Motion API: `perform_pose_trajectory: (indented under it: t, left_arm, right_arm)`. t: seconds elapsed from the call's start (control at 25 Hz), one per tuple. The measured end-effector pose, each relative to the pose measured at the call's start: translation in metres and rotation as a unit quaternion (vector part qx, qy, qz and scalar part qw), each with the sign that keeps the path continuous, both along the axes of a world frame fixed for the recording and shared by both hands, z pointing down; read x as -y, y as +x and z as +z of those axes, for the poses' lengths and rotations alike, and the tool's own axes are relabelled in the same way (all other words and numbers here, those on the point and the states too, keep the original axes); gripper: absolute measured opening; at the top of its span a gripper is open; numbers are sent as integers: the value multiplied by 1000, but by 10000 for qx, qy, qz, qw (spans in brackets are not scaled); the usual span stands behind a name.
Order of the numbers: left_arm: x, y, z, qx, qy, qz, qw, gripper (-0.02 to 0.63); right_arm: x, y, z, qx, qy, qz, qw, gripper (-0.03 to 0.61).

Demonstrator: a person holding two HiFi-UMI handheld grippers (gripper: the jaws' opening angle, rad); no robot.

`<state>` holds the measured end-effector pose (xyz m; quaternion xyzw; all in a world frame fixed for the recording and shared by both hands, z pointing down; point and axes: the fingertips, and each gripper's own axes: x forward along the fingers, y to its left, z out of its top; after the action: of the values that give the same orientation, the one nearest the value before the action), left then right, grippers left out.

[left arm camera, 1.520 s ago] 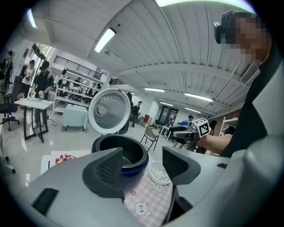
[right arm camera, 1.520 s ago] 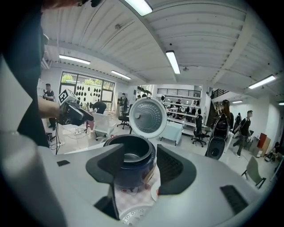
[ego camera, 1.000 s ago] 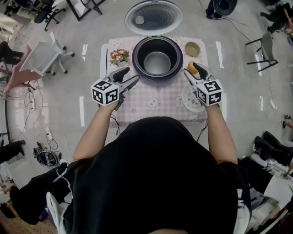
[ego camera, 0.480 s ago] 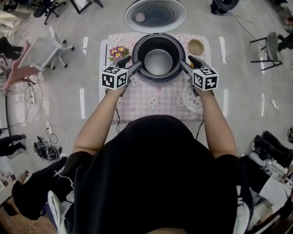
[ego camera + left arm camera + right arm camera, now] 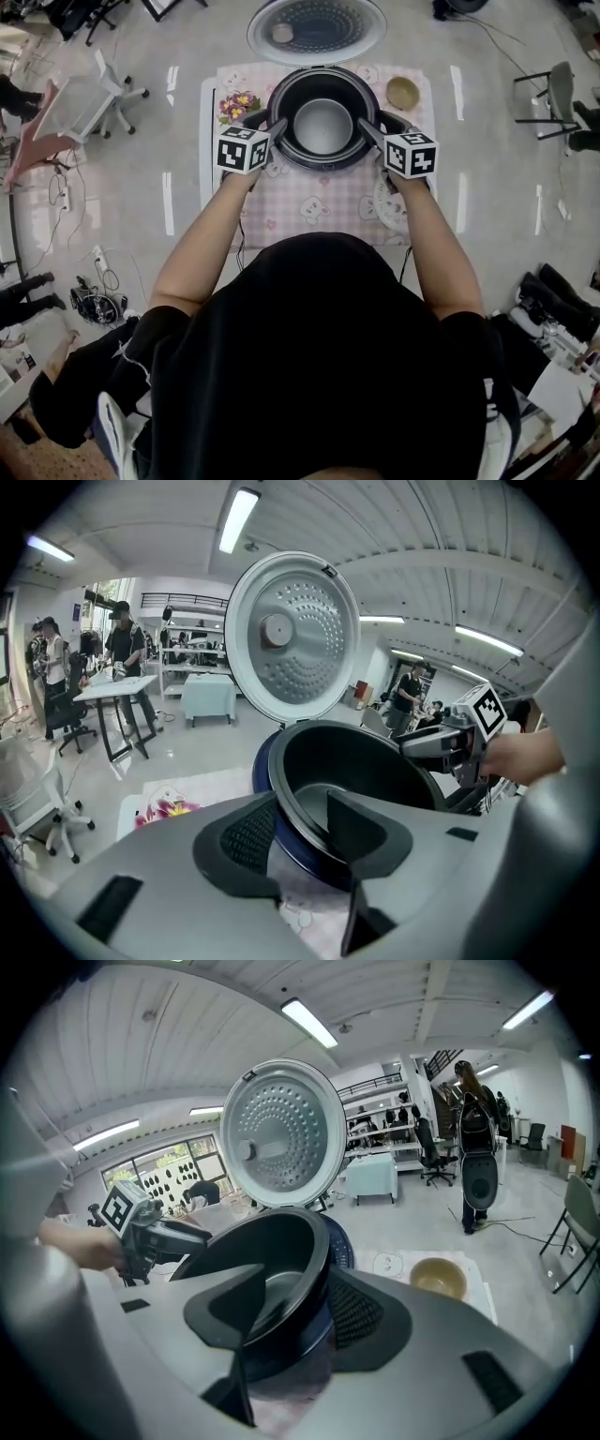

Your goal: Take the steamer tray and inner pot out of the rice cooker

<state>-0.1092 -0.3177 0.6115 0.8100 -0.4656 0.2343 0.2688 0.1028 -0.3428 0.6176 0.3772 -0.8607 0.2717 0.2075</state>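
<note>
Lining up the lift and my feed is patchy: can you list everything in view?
Rice cooker: 1, dark blue, table's far middle, lid open.
Inner pot: 1, black, inside cooker.
Round tray: 1, white, table's right side.
Bowl: 1, tan, far right corner.
Flowers: 1 bunch, pink-yellow, far left corner.
Tablecloth: 1, pink check, over table.
Left gripper: grey, open, has just been closing, pot rim between jaws.
Right gripper: grey, open astride the rim opposite.

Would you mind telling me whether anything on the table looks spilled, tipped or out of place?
Nothing stands out. The rice cooker stands upright with its lid swung open, the inner pot sits centred inside, the small bowl is upright beside it, and no spill shows on the checked cloth.
</note>
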Motion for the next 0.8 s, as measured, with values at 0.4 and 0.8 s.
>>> perform_pose_trajectory:
  t: [0.4, 0.8]
  left_arm:
    - [16, 2, 0, -786, -285, -538, 9950, 184]
    - [16, -5, -8, -1465, -161, -965, 9844, 135]
  right_arm:
    - [14, 3, 9, 376, -416, 408, 9976, 118]
    - [12, 5, 2, 1623, -1196, 793, 9762, 63]
